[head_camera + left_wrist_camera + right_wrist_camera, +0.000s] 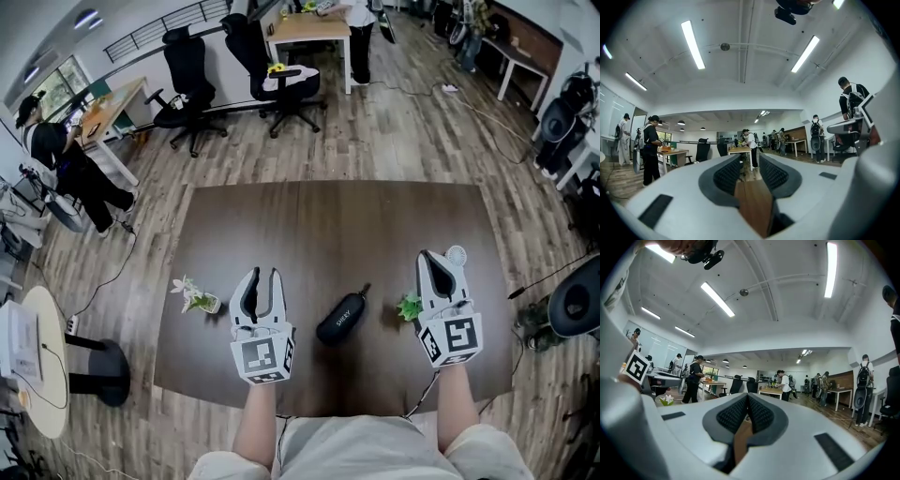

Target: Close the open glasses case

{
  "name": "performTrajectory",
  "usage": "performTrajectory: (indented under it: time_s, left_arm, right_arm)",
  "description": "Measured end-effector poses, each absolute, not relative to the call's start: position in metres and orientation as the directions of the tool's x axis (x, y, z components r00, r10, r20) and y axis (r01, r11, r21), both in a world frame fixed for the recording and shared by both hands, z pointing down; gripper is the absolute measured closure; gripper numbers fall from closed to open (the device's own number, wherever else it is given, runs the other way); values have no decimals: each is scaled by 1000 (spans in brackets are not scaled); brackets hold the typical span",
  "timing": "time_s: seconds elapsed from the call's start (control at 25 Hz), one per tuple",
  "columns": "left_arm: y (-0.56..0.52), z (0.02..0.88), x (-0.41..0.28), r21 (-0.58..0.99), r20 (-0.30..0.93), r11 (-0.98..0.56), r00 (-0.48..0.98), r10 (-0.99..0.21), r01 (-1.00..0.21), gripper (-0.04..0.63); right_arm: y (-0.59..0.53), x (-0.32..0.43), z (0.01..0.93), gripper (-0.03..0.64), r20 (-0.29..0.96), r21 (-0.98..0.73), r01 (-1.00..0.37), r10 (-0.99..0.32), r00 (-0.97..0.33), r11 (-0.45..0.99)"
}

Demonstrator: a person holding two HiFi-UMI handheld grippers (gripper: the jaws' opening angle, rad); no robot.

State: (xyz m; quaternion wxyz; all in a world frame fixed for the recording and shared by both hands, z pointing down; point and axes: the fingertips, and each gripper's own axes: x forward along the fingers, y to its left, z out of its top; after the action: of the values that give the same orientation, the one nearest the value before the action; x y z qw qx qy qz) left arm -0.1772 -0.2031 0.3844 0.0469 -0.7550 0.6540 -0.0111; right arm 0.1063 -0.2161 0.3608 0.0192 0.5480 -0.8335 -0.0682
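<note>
I hold both tools low over the near side of the dark table, pointing away from me, with the glasses case lying on the tabletop between them. It sits a little nearer the left gripper than the right gripper and touches neither. The case lies on a diagonal, its small loop end pointing far and right. From above it reads to me as a single dark rounded shell with no lid standing up, so I judge it is already shut, or very nearly. That would explain why neither tool is on it. The left jaws stand a little apart with only bare tabletop and the room showing through the gap, so nothing is held there. The right jaws are pressed together, their ribbed pads meeting, and are likewise empty. I read the slightly parted left jaws as a relaxed, let-go posture rather than a reach, since the tool sits to the left of the case and not over it. A small pot with a white flower stands to the left of the left gripper, and a green sprig sits just beside the right one. Both are decoration at the flanks, leaving the middle free for the case. If the seam needs checking, I would look closer before pressing it.
</note>
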Motion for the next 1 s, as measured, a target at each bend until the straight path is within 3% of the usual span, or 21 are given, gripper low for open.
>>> performTrajectory:
  time_s: [0.12, 0.24, 0.32, 0.52, 1.0]
  left_arm:
    - [-203, 383, -163, -88, -20, -151, 153, -988, -985, 321]
    - [-197, 381, -149, -102, -16, -147, 150, -989, -984, 215]
    - [-193, 380, -143, -108, -18, -141, 144, -989, -984, 187]
    - [-179, 392, -123, -170, 48, -186, 181, -982, -968, 186]
    - [-105, 540, -21, -306, 485, -544, 364, -795, -781, 193]
  right_arm:
    - [-216, 122, 362, 615, -39, 125, -909, -914, -404, 397]
    - [-212, 134, 363, 615, -39, 118, -906, -910, -413, 407]
    - [-210, 139, 361, 615, -47, 115, -902, -905, -422, 415]
    - [-207, 143, 361, 615, -48, 111, -891, -894, -446, 439]
    - [-197, 136, 380, 615, -19, 76, -864, -866, -500, 498]
